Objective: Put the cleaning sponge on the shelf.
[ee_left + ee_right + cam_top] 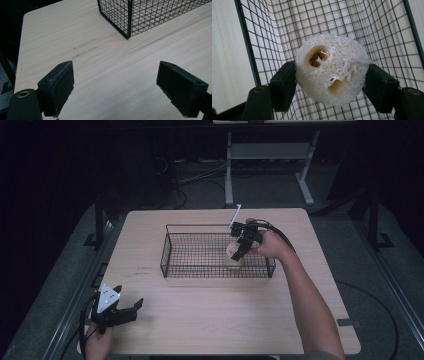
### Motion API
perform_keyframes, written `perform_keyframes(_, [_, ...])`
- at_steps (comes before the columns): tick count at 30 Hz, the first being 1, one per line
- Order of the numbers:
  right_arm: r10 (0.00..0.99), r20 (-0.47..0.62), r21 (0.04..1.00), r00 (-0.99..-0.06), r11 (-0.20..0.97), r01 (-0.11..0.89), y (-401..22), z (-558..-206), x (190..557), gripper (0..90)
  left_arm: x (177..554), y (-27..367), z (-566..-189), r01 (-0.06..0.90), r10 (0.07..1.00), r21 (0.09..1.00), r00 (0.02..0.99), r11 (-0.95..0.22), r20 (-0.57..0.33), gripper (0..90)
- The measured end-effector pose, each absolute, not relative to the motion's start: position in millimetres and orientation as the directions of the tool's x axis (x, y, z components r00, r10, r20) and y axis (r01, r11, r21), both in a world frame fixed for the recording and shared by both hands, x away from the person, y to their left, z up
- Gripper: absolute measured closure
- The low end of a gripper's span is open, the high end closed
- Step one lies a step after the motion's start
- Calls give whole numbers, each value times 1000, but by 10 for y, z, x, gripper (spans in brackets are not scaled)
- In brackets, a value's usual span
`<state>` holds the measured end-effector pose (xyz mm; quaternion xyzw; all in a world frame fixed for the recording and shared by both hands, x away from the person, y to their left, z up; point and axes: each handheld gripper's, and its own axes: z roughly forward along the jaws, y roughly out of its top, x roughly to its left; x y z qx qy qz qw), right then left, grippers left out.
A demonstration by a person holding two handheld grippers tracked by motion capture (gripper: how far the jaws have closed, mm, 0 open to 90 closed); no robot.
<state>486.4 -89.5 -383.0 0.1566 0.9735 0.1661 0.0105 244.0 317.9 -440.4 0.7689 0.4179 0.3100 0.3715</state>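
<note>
A pale round loofah sponge [330,71] with holes through it sits between the two black jaws of my right gripper [329,82], which is shut on it. In the high view that right gripper [239,251] holds the loofah [233,253] inside the black wire basket [172,251], near its right end. The basket's mesh floor and walls [274,30] lie behind the sponge. My left gripper [131,310] rests near the table's front left corner, jaws wide apart. Its fingers [58,87] have only bare wood between them, and the basket's corner [127,27] stands farther off.
The light wooden table [210,315] carries the basket at its middle back. A thin white stick [235,215] stands up at the basket's far rim. Dark floor, cables and a table frame [270,155] lie beyond the far edge.
</note>
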Motion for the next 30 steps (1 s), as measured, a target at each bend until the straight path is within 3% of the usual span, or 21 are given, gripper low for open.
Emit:
perform_keyframes(11, [304, 30, 334, -952, 895, 296, -814, -3849, 4853, 276, 2432, 3195, -4399, 413, 876, 831, 453, -372, 166, 137])
perform_keyframes(17, [315, 38, 337, -948, 889, 309, -800, -3844, 4844, 207, 2430, 3189, -4403, 411, 874, 831, 456, -374, 168, 137])
perform_keyframes(30, [348, 29, 399, -937, 856, 330, -934, -3687, 4755, 172, 2425, 3176, -4399, 409, 871, 830, 459, -380, 173, 137])
